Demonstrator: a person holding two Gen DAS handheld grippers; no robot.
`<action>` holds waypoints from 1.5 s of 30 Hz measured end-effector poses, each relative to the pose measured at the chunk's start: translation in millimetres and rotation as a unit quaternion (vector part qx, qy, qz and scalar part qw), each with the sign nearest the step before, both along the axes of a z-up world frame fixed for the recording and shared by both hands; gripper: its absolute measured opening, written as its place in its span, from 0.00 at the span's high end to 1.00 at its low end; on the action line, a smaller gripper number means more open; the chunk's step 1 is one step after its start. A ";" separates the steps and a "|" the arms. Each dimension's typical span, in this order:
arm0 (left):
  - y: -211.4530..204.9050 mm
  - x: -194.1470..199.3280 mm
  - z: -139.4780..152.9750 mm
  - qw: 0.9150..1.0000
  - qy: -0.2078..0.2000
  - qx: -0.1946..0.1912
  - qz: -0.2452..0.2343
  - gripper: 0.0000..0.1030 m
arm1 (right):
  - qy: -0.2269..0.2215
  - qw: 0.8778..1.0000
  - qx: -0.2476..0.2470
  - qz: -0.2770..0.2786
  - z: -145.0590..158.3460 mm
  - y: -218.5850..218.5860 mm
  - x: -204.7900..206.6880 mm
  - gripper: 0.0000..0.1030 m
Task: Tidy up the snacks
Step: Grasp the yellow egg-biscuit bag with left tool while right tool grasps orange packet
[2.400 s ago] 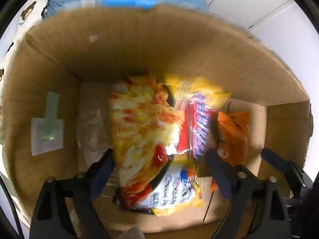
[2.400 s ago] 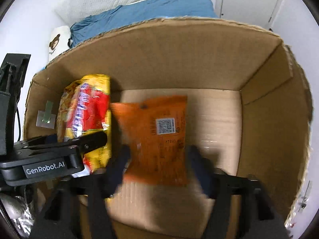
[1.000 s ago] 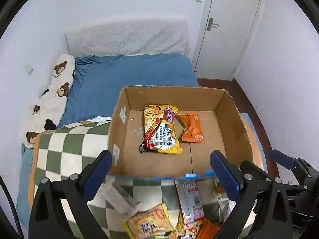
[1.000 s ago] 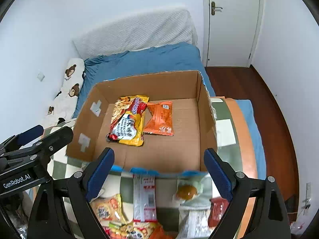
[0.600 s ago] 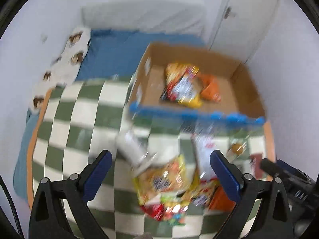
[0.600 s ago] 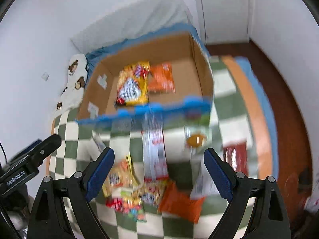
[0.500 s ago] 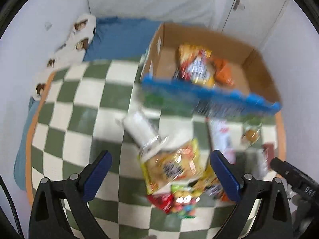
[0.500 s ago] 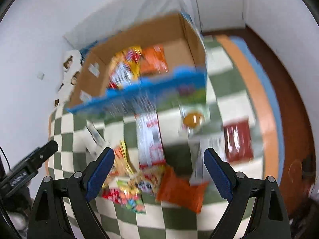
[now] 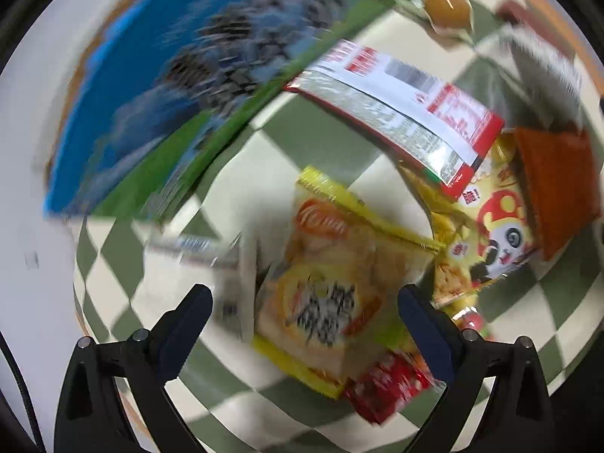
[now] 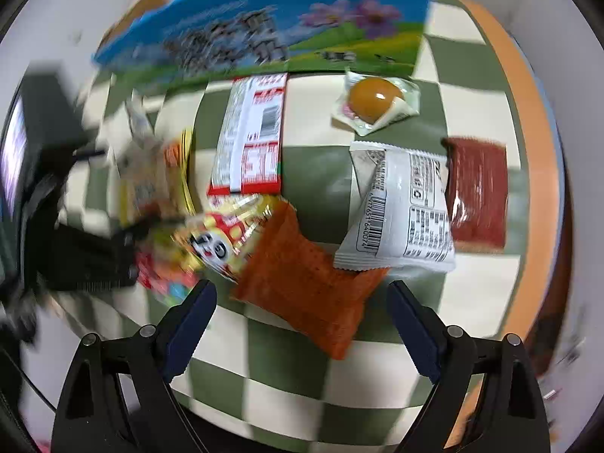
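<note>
A green-and-white checkered cloth carries scattered snack packets and a printed box.

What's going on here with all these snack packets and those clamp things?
A person is sorting snacks with a handheld gripper in each hand. Both are open and empty right now. The left gripper hangs over a yellow noodle packet, and the right gripper is lined up on an orange packet. More packets lie scattered on the green checkered cloth, in front of the blue-printed cardboard box.
</note>
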State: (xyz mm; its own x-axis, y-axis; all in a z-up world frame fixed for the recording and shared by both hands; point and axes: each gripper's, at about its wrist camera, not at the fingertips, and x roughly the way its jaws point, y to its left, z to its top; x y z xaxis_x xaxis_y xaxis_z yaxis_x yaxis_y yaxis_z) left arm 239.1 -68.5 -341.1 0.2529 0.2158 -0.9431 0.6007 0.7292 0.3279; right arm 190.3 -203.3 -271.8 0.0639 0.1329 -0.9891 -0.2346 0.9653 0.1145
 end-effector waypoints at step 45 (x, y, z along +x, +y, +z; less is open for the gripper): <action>108.3 -76.0 -58.2 0.891 0.147 -0.227 0.364 0.32 | 0.079 0.987 0.050 -0.130 -54.3 -23.8 -12.6 0.36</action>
